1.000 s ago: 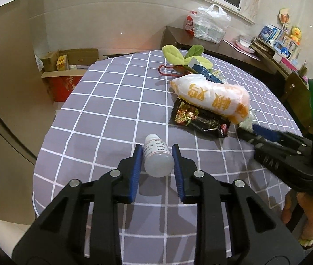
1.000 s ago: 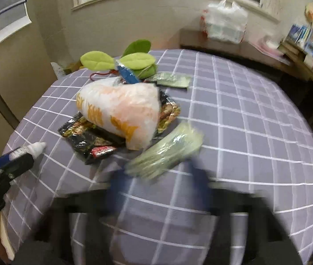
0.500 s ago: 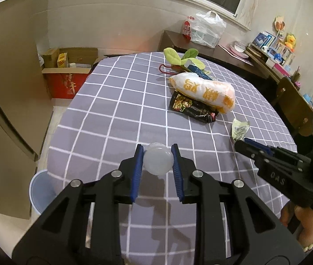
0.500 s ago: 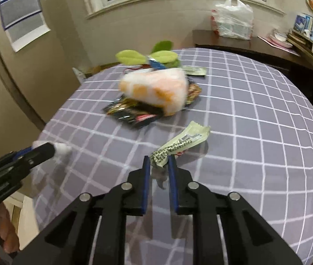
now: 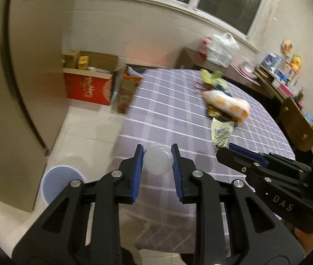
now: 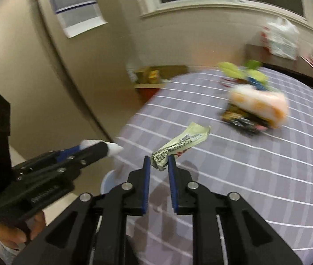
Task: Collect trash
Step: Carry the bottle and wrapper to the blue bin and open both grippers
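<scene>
My left gripper (image 5: pixel 157 152) is shut on a small white plastic bottle (image 5: pixel 157 162), whose round base faces the camera, above the near edge of the purple checked table (image 5: pixel 167 110). My right gripper (image 6: pixel 159 160) is shut on the end of a pale green wrapper (image 6: pixel 185 142) that hangs in the air over the table. In the left wrist view the right gripper (image 5: pixel 225 148) and the wrapper (image 5: pixel 220 132) show at the right. The right wrist view has the left gripper (image 6: pixel 103 149) and the bottle (image 6: pixel 114 149) at the left. A pale blue bin (image 5: pixel 61 183) stands on the floor below left.
An orange-and-white bag (image 5: pixel 227 105) lies on a dark snack wrapper (image 5: pixel 216 113) on the table, with a green plush leaf toy (image 5: pixel 211 75) behind. Cardboard boxes (image 5: pixel 88 88) stand on the floor by the wall. A wooden chair (image 5: pixel 298 128) is at the right.
Both grippers rose and swung left toward the table's edge with their loads. The right gripper closed on the green wrapper and lifted it. The blue bin came into view.
</scene>
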The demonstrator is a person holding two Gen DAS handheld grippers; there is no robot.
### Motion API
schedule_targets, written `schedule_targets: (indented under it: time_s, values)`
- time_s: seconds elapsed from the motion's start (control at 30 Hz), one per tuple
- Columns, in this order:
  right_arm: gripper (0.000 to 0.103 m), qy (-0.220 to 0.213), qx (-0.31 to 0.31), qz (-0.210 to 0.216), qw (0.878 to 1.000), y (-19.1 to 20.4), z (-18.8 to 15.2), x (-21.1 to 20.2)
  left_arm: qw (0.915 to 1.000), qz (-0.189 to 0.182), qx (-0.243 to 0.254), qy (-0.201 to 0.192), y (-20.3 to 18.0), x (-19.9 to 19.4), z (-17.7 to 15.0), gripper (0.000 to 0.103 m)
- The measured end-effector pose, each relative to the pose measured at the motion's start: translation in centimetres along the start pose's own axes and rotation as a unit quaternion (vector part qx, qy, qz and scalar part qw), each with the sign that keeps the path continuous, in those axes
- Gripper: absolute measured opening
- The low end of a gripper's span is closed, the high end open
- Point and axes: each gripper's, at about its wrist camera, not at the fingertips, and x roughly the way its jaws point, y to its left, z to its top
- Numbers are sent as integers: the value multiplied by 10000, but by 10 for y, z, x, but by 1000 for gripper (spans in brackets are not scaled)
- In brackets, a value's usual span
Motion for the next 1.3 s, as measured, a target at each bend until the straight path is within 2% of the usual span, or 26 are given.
schedule_targets:
  time_s: [0.2,0.3,0.5,0.6,0.63,0.7,0.77,0.83,0.97,1.13,1.3]
  values:
    - [16,161,-381,619,9972,73,7,37,9977,519,-391,-188,72,-29,-8,25]
    - [16,306,-590,866,9940,109,7,61,9935,855,-712,-226,117,-40,-15,25]
    - [16,626,-906,1298,9854,167,8,114,9837,1302,-1226,-204,186,-48,-30,25]
    - [21,718,-1063,1443,9812,192,6,142,9779,1542,-1406,-146,213,-46,-35,25]
    - [27,719,-1123,1414,9809,198,6,153,9765,1591,-1450,-108,220,-44,-37,25]
    - [35,720,-1227,1200,9825,208,3,172,9749,1609,-1541,-39,230,-41,-41,25]
    - [38,851,-1183,1140,9827,211,-2,187,9741,1644,-1551,45,236,-36,-45,25]
    - [45,889,-1159,1114,9830,213,-9,191,9735,1651,-1578,107,242,-31,-48,25]
    - [49,900,-1225,947,9838,210,-19,193,9734,1615,-1607,225,245,-17,-50,25]
    - [64,831,-1145,819,9865,201,-21,189,9748,1545,-1575,333,240,-4,-50,25]
    - [66,669,-1079,649,9898,191,-17,185,9762,1526,-1491,391,238,5,-46,25]
